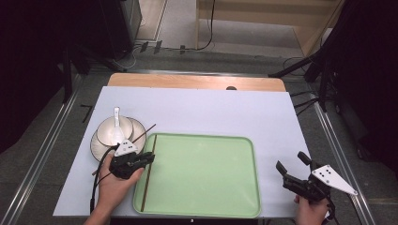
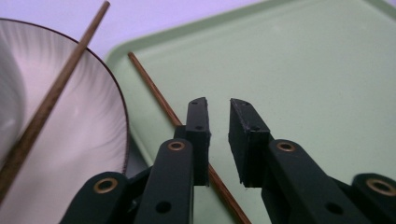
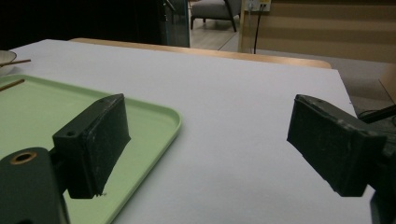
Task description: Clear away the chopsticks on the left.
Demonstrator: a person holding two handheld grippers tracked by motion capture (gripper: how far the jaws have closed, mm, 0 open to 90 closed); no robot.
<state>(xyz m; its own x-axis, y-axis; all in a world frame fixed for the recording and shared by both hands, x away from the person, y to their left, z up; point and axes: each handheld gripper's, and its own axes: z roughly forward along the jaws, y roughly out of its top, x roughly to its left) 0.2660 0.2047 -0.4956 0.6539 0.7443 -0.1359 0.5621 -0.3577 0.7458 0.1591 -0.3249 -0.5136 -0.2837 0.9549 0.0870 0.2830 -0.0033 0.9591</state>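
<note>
Left gripper (image 1: 149,158), high view: over left edge of green tray (image 1: 234,140); one chopstick (image 1: 148,173) lies along tray's left side, second chopstick (image 1: 143,134) rests across bowl (image 1: 101,133) with spoon (image 1: 117,123). White counter (image 1: 211,108), dark room around.

Left gripper view: jaws slightly apart, nothing between; chopstick (image 2: 154,93) on tray beside them. One placed, one left, I judge.

Right gripper (image 3: 210,149) view: jaws wide apart, empty, above counter beside tray.
</note>
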